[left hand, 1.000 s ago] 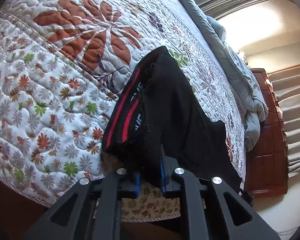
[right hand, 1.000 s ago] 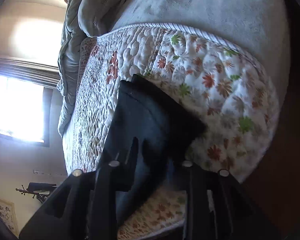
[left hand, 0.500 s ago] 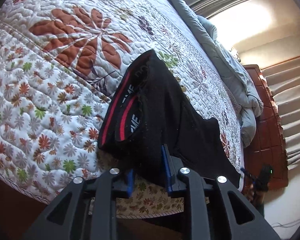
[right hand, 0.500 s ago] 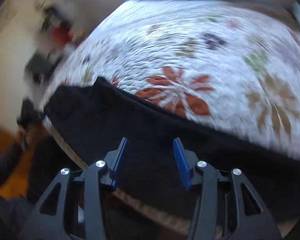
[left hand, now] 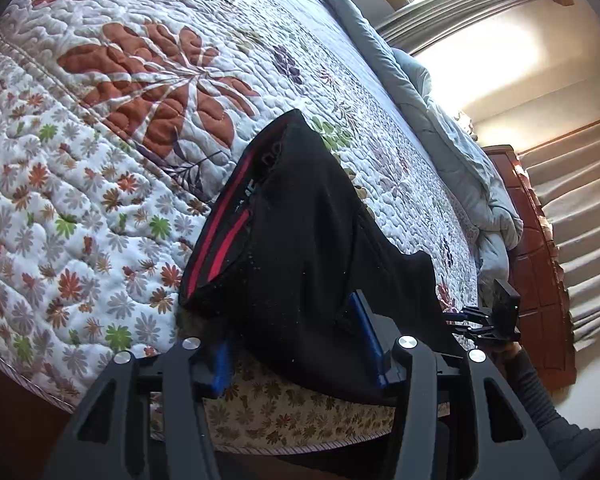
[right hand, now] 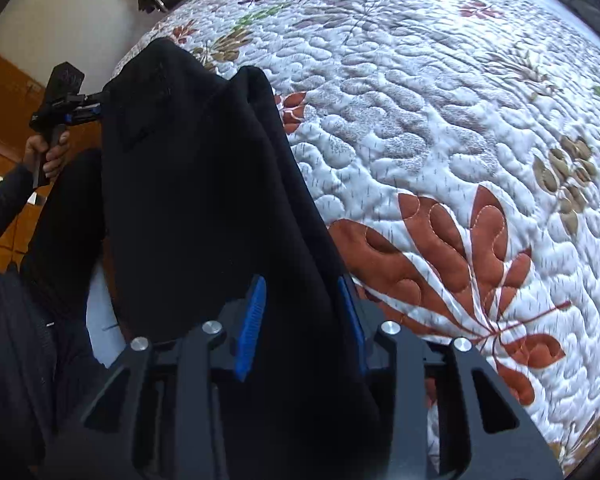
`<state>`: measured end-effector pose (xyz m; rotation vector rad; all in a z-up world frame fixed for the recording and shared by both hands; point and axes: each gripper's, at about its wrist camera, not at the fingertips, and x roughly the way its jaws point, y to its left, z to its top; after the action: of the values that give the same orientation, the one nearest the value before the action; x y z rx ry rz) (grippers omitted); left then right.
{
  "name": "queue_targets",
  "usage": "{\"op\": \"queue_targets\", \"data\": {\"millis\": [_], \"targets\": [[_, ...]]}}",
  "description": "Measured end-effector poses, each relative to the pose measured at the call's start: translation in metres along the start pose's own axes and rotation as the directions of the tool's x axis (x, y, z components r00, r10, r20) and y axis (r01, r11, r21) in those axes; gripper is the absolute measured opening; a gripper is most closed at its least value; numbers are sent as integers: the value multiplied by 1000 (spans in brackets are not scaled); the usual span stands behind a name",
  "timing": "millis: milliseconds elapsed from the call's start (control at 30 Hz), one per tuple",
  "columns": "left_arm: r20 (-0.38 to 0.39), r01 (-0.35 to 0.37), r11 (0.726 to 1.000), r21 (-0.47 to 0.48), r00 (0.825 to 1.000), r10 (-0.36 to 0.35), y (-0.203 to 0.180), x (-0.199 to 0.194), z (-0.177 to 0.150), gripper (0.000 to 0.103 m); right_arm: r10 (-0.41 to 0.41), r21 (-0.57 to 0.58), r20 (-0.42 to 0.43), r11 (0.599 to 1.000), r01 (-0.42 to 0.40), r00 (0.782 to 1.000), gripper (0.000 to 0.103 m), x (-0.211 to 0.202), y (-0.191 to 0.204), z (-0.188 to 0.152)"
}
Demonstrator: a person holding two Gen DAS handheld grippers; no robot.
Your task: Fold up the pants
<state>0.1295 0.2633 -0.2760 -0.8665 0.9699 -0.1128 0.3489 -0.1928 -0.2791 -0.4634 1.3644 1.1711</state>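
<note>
Black pants [left hand: 300,240] with a red-striped waistband [left hand: 220,236] lie on the floral quilt [left hand: 100,160] near the bed's front edge. My left gripper [left hand: 296,344] is open, its blue pads either side of the cloth at the waist end. My right gripper [right hand: 300,320] is open too, with the dark fabric [right hand: 204,200] lying between its blue pads. The right gripper also shows far off in the left wrist view [left hand: 460,318] at the leg end. The left gripper shows in the right wrist view [right hand: 96,104] at the far end of the pants.
A grey duvet [left hand: 460,152] is bunched along the far side of the bed. A wooden headboard [left hand: 540,260] and beige curtains [left hand: 580,200] stand beyond it. The quilt's edge [left hand: 260,432] drops off just under my left gripper. The person's dark-clothed legs [right hand: 60,240] stand beside the bed.
My left gripper has opened and let go of the pants' waist. My right gripper swung round to the other end of the pants and now sits open over the fabric.
</note>
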Motion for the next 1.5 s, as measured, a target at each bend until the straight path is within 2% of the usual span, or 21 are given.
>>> {"op": "queue_targets", "data": {"millis": [133, 200, 300, 367, 433, 467, 567, 600, 633, 700, 767, 833, 933, 1000, 1033, 1100, 1300, 1333, 1367, 1400, 1500], "targets": [[7, 6, 1000, -8, 1000, -6, 3, 0, 0, 51, 17, -9, -26, 1000, -17, 1000, 21, 0, -4, 3], [8, 5, 1000, -7, 1000, -5, 3, 0, 0, 51, 19, -15, -39, 1000, -20, 999, 10, -4, -3, 0], [9, 1, 1000, -4, 1000, -1, 3, 0, 0, 50, 17, -16, -41, 1000, -18, 999, 3, -9, -3, 1], [27, -12, 1000, -2, 1000, 12, 2, -2, 1, 32, 13, -16, -30, 1000, -13, 999, 3, -16, -3, 2], [53, -1, 1000, -14, 999, 2, 5, -7, 3, 24, 6, -18, -15, 1000, -7, 1000, 3, -25, -4, 4], [64, 1, 1000, -15, 998, 0, 5, -9, 3, 23, 4, -16, -6, 1000, -4, 1000, 3, -28, -5, 4], [46, -14, 1000, -26, 999, 16, 10, -2, 3, 23, 0, -5, -21, 1000, 0, 1000, 4, -21, -9, 6], [34, -17, 999, -35, 999, 18, 13, 0, 3, 23, 6, 10, -40, 1000, -6, 999, 10, -13, -11, 5], [33, -13, 999, -38, 999, 15, 13, 0, 3, 23, 12, 24, -53, 1000, -11, 999, 12, -9, -13, 3], [28, -15, 999, -40, 999, 16, 14, 1, 4, 23, 42, 53, -40, 998, -40, 998, 17, -18, -18, 0], [18, -26, 999, -23, 999, 27, 12, 3, 4, 23, 53, 92, 12, 994, -53, 999, 19, -47, -29, -9], [17, -22, 1000, -21, 1000, 22, 14, 4, 6, 23, 5, 138, 10, 990, -7, 1000, 20, -77, -47, -32], [11, -21, 999, -34, 1000, 21, 15, 9, 6, 25, -58, 186, -77, 980, 71, 995, 27, -95, -64, -71], [8, -26, 999, -31, 1000, 26, 12, 11, 6, 33, -99, 202, -129, 971, 124, 987, 29, -102, -70, -96], [2, -27, 999, -18, 1000, 27, 9, 13, 6, 40, -107, 214, -144, 967, 137, 984, 30, -104, -73, -107], [1, -40, 999, 7, 999, 40, 4, 15, 6, 45, -122, 217, -165, 964, 156, 979, 31, -101, -73, -122], [7, -45, 999, 12, 999, 45, 1, 17, 6, 49, -208, 135, -234, 960, 244, 950, 29, -85, -73, -139], [8, -47, 999, 9, 999, 47, 1, 17, 6, 49, -204, 127, -247, 962, 240, 947, 25, -83, -73, -140], [9, -50, 999, 9, 999, 50, 1, 17, 6, 49, -208, 119, -254, 962, 244, 945, 14, -81, -73, -138], [11, -54, 998, 12, 998, 54, 0, 18, 6, 49, -217, 110, -257, 961, 252, 942, 8, -82, -74, -138], [9, -55, 998, 11, 998, 55, 3, 18, 6, 49, -220, 104, -243, 963, 250, 945, 4, -91, -81, -138]]}}
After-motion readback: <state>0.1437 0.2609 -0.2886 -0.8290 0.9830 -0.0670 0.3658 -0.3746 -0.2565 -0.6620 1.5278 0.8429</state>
